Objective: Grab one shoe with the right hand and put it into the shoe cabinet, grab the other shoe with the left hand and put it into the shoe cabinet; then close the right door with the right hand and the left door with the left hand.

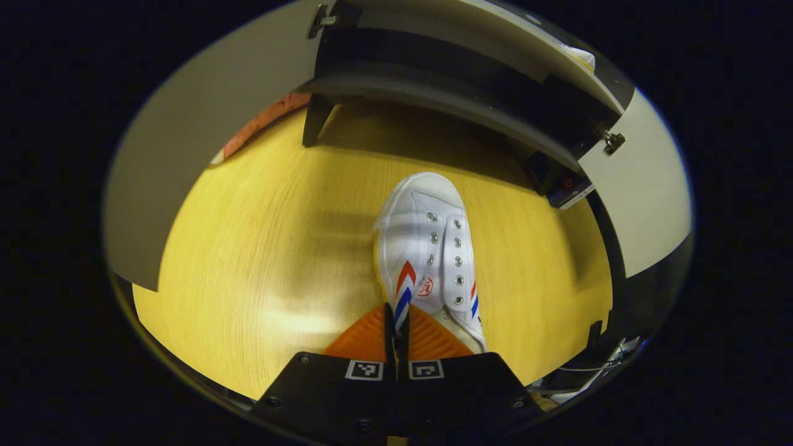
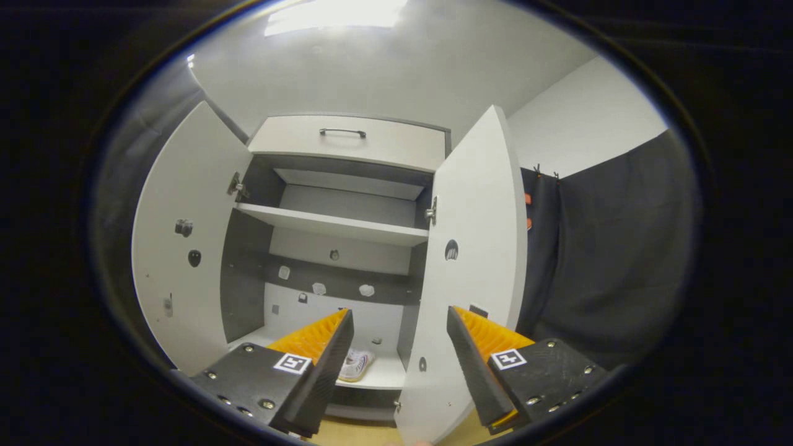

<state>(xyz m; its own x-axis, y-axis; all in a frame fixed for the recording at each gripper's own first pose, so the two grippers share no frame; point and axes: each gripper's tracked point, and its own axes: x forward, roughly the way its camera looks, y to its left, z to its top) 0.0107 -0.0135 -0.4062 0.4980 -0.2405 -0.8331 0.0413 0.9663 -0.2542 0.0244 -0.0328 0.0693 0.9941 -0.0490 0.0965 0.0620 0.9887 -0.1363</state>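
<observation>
Two shoes: one [image 2: 355, 364] lies inside the cabinet [image 2: 347, 223].
Left gripper [image 1: 396, 322]: clamped on your white shoe's [image 1: 427, 248] heel edge; a thin hold may slip.
Right gripper [image 2: 399, 347]: fingers apart, near the right door [image 2: 471, 248]; it may bump.

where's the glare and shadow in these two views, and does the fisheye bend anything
Left gripper view: soft glare patch on the wooden floor left of the white shoe, dark shadow under the shoe cabinet. Right gripper view: the ceiling light is blown out, and the right door bows into a curve.
</observation>
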